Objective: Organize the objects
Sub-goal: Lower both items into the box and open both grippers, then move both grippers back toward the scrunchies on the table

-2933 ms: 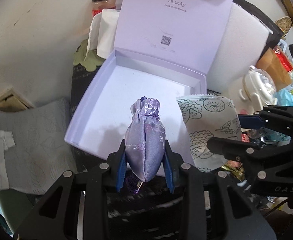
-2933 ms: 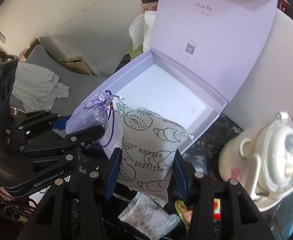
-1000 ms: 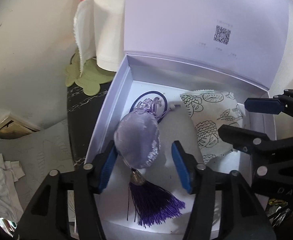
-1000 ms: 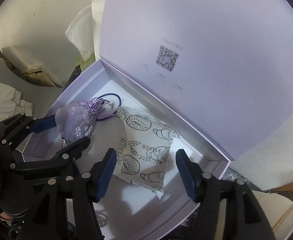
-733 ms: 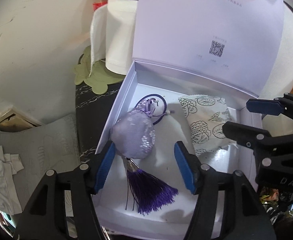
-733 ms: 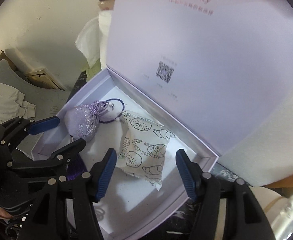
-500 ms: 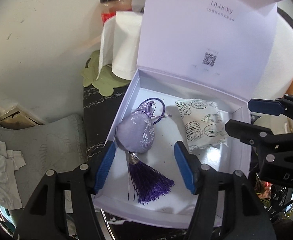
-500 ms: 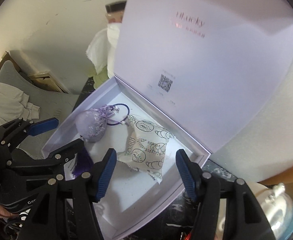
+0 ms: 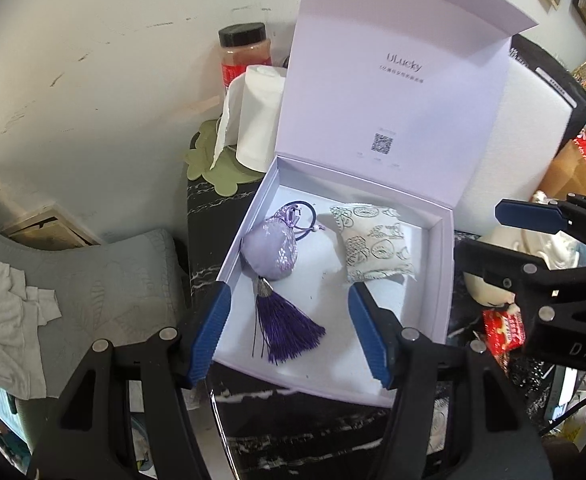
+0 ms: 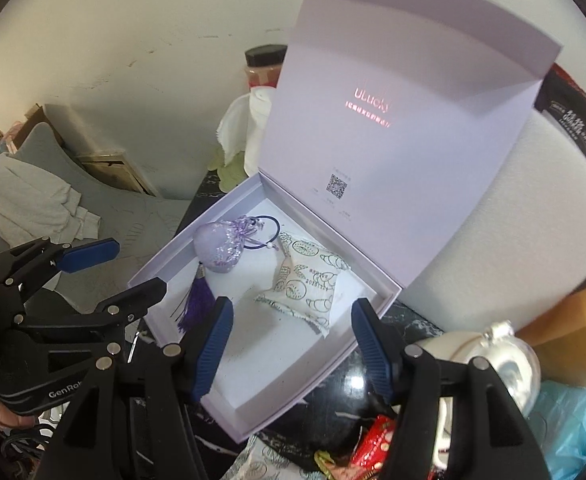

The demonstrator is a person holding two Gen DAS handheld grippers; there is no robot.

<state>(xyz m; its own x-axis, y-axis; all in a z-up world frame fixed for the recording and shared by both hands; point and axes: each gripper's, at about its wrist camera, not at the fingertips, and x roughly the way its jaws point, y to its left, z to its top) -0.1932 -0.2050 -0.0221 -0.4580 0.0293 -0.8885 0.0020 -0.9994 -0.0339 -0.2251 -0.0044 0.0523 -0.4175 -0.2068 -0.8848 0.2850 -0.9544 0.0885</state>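
A lilac gift box (image 9: 441, 276) (image 10: 377, 300) stands with its lid up on a dark marble-look tabletop. Inside lie a purple satin pouch (image 9: 269, 250) (image 10: 217, 248) with a dark violet tassel (image 9: 289, 330) (image 10: 197, 304), and to its right a white printed sachet (image 9: 375, 246) (image 10: 309, 284). My left gripper (image 9: 289, 330) hangs open above the box's near edge, nothing between its blue pads. My right gripper (image 10: 291, 340) is open too, above the box's near right corner, holding nothing. Each gripper shows at the side of the other's view.
A paper roll (image 9: 257, 120) on a green mat and a red-labelled jar (image 9: 245, 54) stand behind the box on the left. A white teapot (image 10: 497, 364), red snack packets (image 10: 373, 440) and a sachet (image 10: 261, 460) crowd the near right. A grey cushion (image 9: 105, 288) lies left.
Both grippers have let go of the pouch and sachet, which now lie in the box, and have risen and drawn back from it, so the box looks smaller.
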